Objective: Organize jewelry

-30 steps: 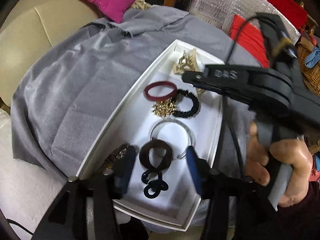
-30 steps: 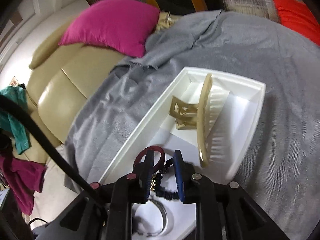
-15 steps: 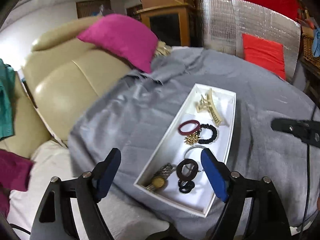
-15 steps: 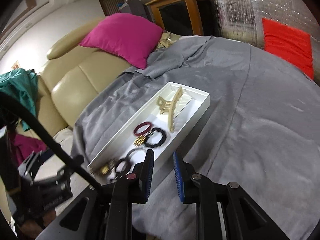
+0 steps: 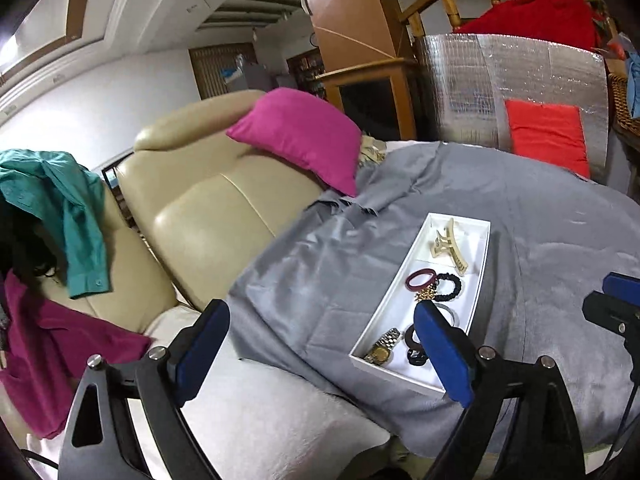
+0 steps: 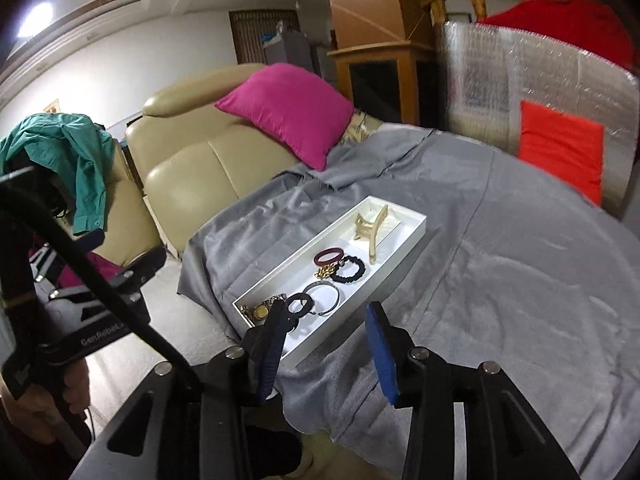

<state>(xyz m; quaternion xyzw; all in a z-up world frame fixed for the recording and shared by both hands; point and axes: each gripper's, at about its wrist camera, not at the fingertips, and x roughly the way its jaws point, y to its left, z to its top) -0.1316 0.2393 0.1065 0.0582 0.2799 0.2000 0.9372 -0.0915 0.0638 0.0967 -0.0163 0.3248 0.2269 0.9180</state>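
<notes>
**A:** What lies at the centre of both views?

**B:** A long white tray (image 5: 405,271) resting on a grey cloth (image 5: 320,280) that is spread over the surface. At its far end, a cream claw clip (image 5: 447,245). Toward the middle, a maroon ring (image 5: 421,279) touching a black scrunchie (image 5: 449,287), with a gold chain piece (image 5: 426,295) just beside both. Nearer the cameras, a clear bangle (image 6: 325,298), a dark brown ring (image 6: 299,305) and a gold watch (image 5: 383,347) in the near corner.

**A:** And the left gripper (image 5: 320,354)?

**B:** Its blue pads stand wide apart with nothing between them. It hangs above the near edge of the cloth, left of the tray; the right-side pad overlaps the tray's near half in the left wrist view.

**A:** The right gripper (image 6: 328,354)?

**B:** Jaws likewise apart and empty, held over the near end of the tray, clear of its contents. Its left finger covers part of the dark brown ring in the right wrist view.

**A:** The surroundings?

**B:** Behind the cloth, a beige leather sofa (image 5: 200,208) with a magenta cushion (image 5: 298,136) leaning on its back and a teal shirt (image 5: 60,204) draped over the arm. To the right, a silver foil panel (image 5: 512,72) with a red cushion (image 5: 548,136) against it.
</notes>
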